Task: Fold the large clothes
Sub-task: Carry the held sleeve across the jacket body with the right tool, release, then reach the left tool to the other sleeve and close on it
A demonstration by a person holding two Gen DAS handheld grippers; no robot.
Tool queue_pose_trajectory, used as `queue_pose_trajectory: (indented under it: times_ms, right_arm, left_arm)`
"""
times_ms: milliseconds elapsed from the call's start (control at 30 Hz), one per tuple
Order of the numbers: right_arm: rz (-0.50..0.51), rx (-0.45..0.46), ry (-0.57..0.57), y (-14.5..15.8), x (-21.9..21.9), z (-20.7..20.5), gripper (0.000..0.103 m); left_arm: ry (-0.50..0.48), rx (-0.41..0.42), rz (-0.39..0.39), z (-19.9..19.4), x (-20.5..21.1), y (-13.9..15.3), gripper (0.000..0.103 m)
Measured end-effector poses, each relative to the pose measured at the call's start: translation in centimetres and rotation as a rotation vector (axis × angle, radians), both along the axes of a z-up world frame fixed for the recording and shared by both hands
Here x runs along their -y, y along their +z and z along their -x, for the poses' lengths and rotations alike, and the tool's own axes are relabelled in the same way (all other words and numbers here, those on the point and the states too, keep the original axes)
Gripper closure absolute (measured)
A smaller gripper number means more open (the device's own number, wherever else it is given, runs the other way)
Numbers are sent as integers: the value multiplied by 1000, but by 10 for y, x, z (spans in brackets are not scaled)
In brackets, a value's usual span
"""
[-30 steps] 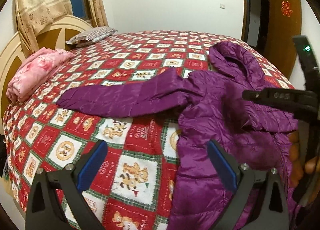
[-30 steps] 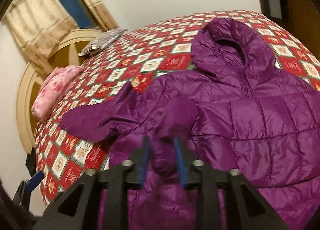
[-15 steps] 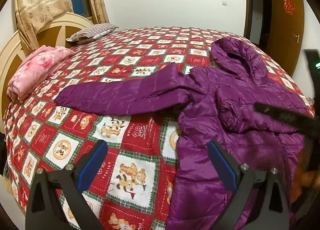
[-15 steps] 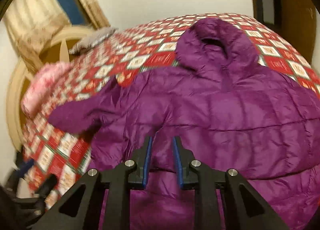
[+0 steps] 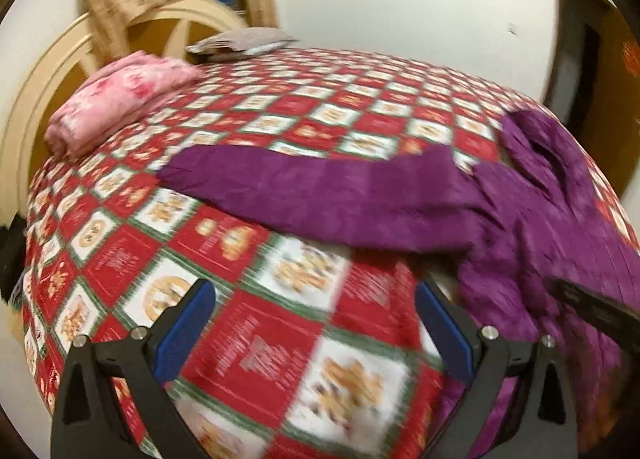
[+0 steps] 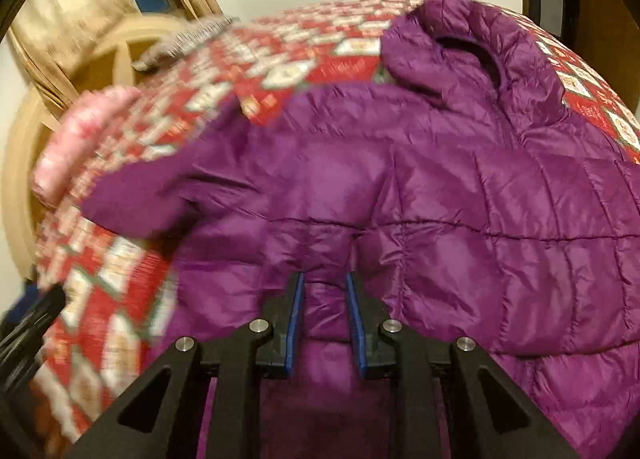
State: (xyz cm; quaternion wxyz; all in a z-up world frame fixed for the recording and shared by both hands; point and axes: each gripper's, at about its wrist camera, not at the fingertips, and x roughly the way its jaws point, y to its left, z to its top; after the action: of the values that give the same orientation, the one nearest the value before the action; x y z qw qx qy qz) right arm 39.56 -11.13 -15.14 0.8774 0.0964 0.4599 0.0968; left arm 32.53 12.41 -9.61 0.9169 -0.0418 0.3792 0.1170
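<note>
The right claw (image 6: 323,299) is clamped on a fold of the purple jacket (image 6: 440,195), quilted fabric bunched between its 2 blue pads (image 6: 295,323). From the claw the jacket spreads across the bed (image 6: 352,67): its hood (image 6: 460,47) lies beyond the body, toward the far wall, and 1 sleeve (image 6: 168,195) reaches out to the left of the body over the red checked quilt.

The left claw (image 5: 314,325) has its 2 blue pads (image 5: 184,335) wide apart, with nothing between them, hovering above bare quilt (image 5: 256,339) near the bed's edge. Just beyond it the jacket's sleeve (image 5: 320,195) lies flat across the quilt, with the jacket body (image 5: 560,243) to the sleeve's right. Farther than the sleeve, a folded pink blanket (image 5: 120,95) lies beside the headboard (image 5: 52,71), with a striped pillow (image 5: 244,41) near it. A black part of the right tool (image 5: 592,303) shows over the jacket body.
</note>
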Motion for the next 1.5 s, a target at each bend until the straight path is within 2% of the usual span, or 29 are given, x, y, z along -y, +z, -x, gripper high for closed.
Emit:
queue_pose_trajectory:
  times_ms: [33, 67, 100, 167, 333, 433, 567, 633, 700, 767, 833, 900, 1000, 1133, 1267, 1500]
  right_arm:
    - [-41, 35, 16, 14, 4, 10, 78]
    - [-59, 61, 24, 25, 5, 17, 67]
    - [-79, 92, 29, 35, 8, 26, 46]
    - [-114, 161, 22, 52, 13, 45, 27]
    - [-160, 184, -8, 67, 22, 71, 26]
    - [-114, 192, -37, 70, 26, 82, 26]
    - [-61, 194, -58, 68, 29, 93, 26]
    - [-41, 177, -59, 66, 29, 97, 26]
    - [-27, 161, -63, 63, 32, 98, 26]
    - [-22, 148, -70, 61, 34, 99, 26]
    - [-28, 139, -82, 60, 38, 100, 26]
    - [-36, 136, -90, 59, 41, 102, 26]
    - [-31, 134, -104, 60, 44, 105, 26]
    - [-43, 128, -133, 61, 51, 108, 26]
    - [-46, 132, -176, 63, 64, 115, 26]
    - [-74, 129, -278, 63, 96, 129, 26]
  left_arm:
    - [31, 8, 4, -5, -9, 1, 1]
    - [72, 21, 11, -13, -22, 3, 0]
    - [94, 27, 14, -19, -28, 4, 0]
    - [153, 38, 17, -34, -46, 4, 0]
    - [268, 19, -13, -76, -74, -7, 0]
    - [318, -6, -22, -96, -84, -15, 0]
    - [406, -68, 60, -118, -99, -32, 0]
    - [440, -99, 100, -126, -103, -42, 5]
    - [433, -119, 162, -135, -105, -53, 36]
    - [426, -169, 203, -142, -104, -66, 55]
    - [442, -153, 162, -141, -101, -68, 67]
    - [409, -129, 168, -141, -97, -68, 88]
    - [367, -113, 176, -140, -95, -67, 95]
    - [335, -65, 160, -138, -94, -53, 97]
    - [285, 35, 119, -133, -83, -17, 97]
    - [37, 281, 1, -104, 4, 73, 97]
